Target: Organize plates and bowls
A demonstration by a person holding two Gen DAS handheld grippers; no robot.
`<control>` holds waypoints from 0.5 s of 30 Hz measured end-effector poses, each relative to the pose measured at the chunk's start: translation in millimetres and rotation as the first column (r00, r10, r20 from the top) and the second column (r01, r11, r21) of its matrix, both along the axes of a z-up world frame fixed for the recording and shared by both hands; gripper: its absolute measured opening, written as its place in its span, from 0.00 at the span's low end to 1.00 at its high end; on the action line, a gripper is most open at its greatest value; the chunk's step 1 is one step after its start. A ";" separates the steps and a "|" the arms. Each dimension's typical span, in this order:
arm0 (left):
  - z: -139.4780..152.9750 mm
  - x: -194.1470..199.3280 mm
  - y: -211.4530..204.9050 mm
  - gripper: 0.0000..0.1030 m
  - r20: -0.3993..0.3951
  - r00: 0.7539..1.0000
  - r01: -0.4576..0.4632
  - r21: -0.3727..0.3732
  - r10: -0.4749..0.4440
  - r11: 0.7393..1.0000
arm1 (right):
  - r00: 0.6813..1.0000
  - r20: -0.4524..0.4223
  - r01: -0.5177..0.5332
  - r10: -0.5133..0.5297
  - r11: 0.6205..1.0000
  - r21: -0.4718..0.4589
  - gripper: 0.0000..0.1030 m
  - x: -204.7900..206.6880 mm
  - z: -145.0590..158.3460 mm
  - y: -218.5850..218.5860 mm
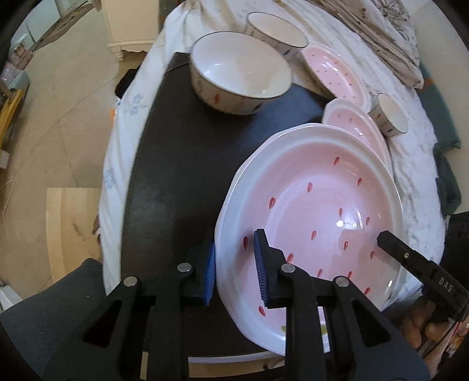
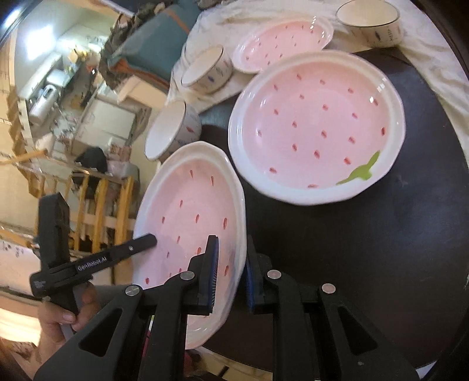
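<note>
A pink plate (image 1: pixel 316 190) with red flecks and a white rim hangs tilted above the dark round mat (image 1: pixel 176 175). My left gripper (image 1: pixel 234 269) is shut on its left rim, blue pads either side. My right gripper (image 2: pixel 231 275) is shut on the opposite rim of the same plate (image 2: pixel 190 219). One of the right gripper's fingers (image 1: pixel 401 252) shows across the plate in the left wrist view. A second large pink plate (image 2: pixel 316 126) with a green leaf lies flat on the mat (image 2: pixel 381 234).
White bowls with dark rims (image 1: pixel 240 76) (image 1: pixel 275 32) (image 1: pixel 391 117) and two more pink plates (image 1: pixel 334 73) (image 1: pixel 357 126) stand behind on a white cloth (image 1: pixel 123 146). The right wrist view shows bowls (image 2: pixel 173 132) (image 2: pixel 205 70) (image 2: pixel 369 20) and a small pink plate (image 2: pixel 281 44). A hand (image 2: pixel 64 316) holds the left gripper.
</note>
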State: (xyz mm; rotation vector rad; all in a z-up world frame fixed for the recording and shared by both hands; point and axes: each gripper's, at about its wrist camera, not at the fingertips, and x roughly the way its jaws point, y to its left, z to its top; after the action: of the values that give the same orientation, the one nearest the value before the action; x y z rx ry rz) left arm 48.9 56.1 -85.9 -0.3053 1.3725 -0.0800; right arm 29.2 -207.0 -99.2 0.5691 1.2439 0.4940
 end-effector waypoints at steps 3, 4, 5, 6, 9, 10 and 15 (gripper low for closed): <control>1.6 7.0 -9.9 0.19 0.009 1.000 0.011 -0.005 -0.011 1.000 | 0.999 0.008 0.036 -0.036 0.999 0.017 0.19 3.2 2.9 -13.6; 2.9 8.4 -14.6 0.19 0.015 1.000 0.019 -0.002 -0.019 1.000 | 0.999 0.014 0.042 -0.042 0.999 0.013 0.19 4.3 5.2 -14.6; 3.5 10.1 -19.1 0.19 0.018 1.000 0.026 -0.001 -0.026 1.000 | 0.999 0.020 0.050 -0.050 0.999 0.009 0.19 2.2 6.8 -18.0; 4.2 13.1 -25.7 0.19 0.020 0.999 0.034 -0.001 -0.034 0.999 | 0.998 0.023 0.060 -0.060 0.998 0.008 0.19 3.2 7.9 -21.5; 5.8 24.3 -41.9 0.19 0.025 0.998 0.055 0.005 -0.055 0.998 | 0.995 0.024 0.097 -0.097 0.995 0.016 0.19 5.9 9.6 -36.8; 6.4 29.1 -48.2 0.19 0.029 0.998 0.062 0.010 -0.063 0.998 | 0.994 0.024 0.108 -0.109 0.994 0.015 0.19 7.8 10.1 -43.0; 10.2 52.7 -77.2 0.19 0.058 0.992 0.106 0.047 -0.108 0.993 | 0.986 0.018 0.164 -0.164 0.986 0.004 0.19 20.3 9.6 -69.1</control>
State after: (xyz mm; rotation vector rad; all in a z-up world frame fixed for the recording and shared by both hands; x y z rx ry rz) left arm 101.6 -21.1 -75.7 -0.1909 1.3285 -0.1469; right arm 49.5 -276.1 -89.6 0.6618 1.1680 0.3618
